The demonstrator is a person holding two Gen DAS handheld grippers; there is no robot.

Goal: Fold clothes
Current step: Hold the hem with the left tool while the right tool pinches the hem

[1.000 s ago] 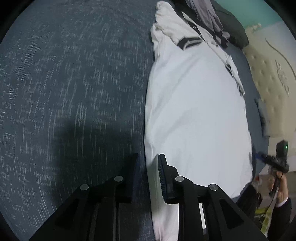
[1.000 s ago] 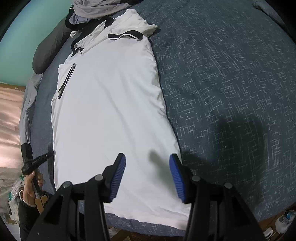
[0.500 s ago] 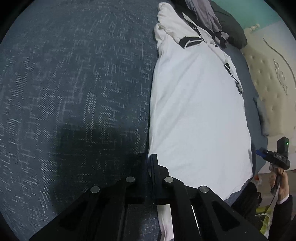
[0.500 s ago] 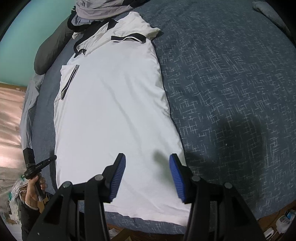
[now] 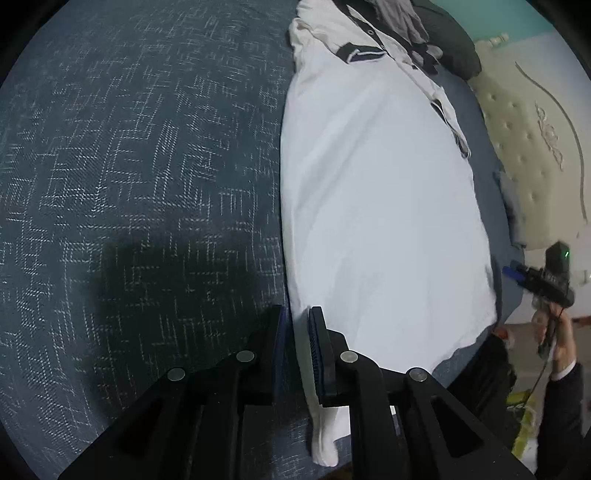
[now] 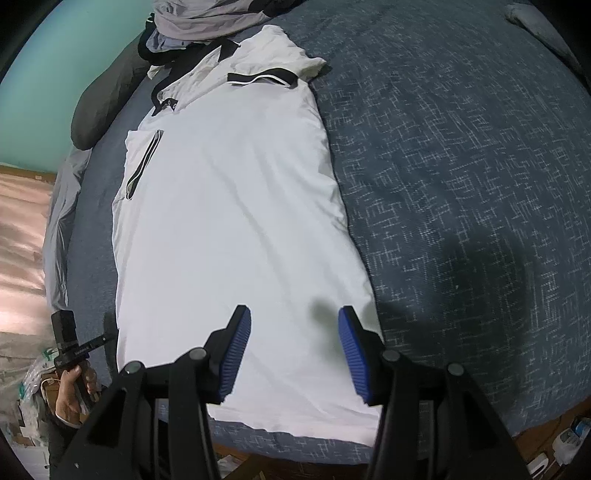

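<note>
Down at six o'clock in the left wrist view, the left gripper [image 5: 297, 334] is easing its jaws apart, and the long side edge of the white short-sleeved polo shirt with black trim [image 5: 376, 192] is running up between them; the pads are no longer pinching that edge. A bunched white tail of the hem is hanging below the jaws over the near edge of the dark blue cross-hatched bedspread [image 5: 140, 166].

Over on the right wrist view, the right gripper [image 6: 295, 332] is hovering with its blue ribbed pads [image 6: 236, 350] standing well apart, nothing between them, the shirt's lower body spreading beneath and running off toward twelve o'clock. The shirt is lying flat and lengthways on the bed, one side already tucked narrow.

To do this fold well, I'd say both grippers want a clean bite on the hem corners, taking every layer, then a level carry toward the collar so the sides stay square.

Farther up, the black-edged sleeve cuff [image 6: 262, 77] and collar are sitting at twelve, touching a heap of grey clothes [image 6: 199, 18]. At ten o'clock a dark grey pillow [image 6: 99, 114] is lying beside the shirt.
</note>
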